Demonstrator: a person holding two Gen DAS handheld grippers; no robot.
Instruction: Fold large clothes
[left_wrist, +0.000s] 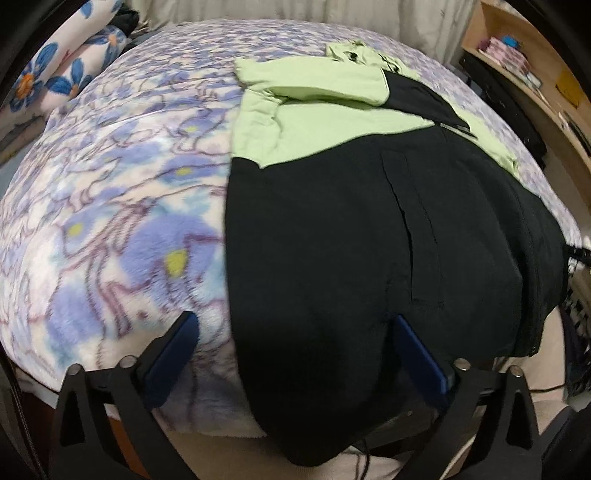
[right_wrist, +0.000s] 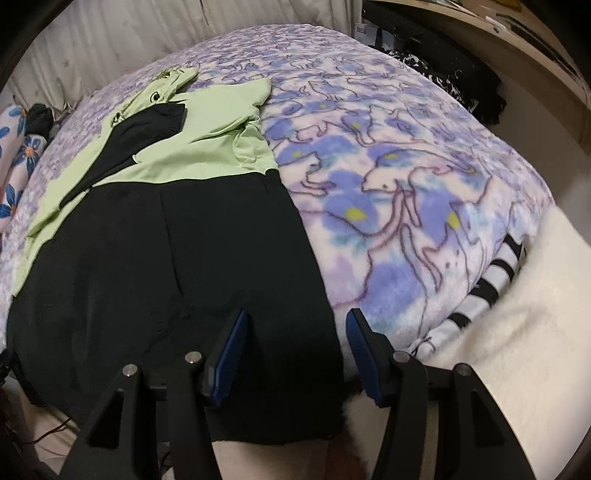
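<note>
Both claws spread wide, empty: left claw (left_wrist: 291, 325), right claw (right_wrist: 295, 321); black-green garment (left_wrist: 369, 229) hem hangs past bed edge.

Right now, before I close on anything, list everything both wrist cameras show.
jacket: one, black body with light green top and sleeves folded in, lying on the bed, hem hanging over the near edge.
blanket: one, purple and blue floral fleece, covering the bed.
striped cloth: one, black and white, tucked under the blanket's right edge.
flowered bedding: white with blue flowers, far left.
shelf: wooden, far right.
left gripper: fingers open, astride the hem's left edge.
right gripper: fingers open, over the hem's right edge.
</note>
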